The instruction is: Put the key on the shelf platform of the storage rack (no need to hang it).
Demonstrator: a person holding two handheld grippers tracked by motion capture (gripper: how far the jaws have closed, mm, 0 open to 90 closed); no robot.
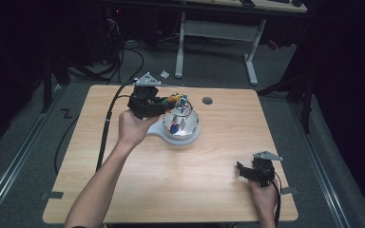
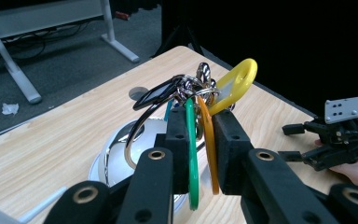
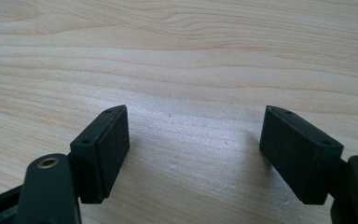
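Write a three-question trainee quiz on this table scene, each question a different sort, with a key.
1. True or false: the left claw is shut on the bunch of key tags.
2. The right claw is: A) open above bare table; B) shut on a tag; C) inside the bowl.
3. Fill in: the bunch is held above a shiny metal ____ on a white kitchen scale.

Key: 1 true; 2 A; 3 bowl.

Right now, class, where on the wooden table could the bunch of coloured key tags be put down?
Bare wood spreads between the shiny metal bowl and the right gripper, and along the near-left edge of the wooden table. It is crowded around the bowl, where the left gripper holds the tags.
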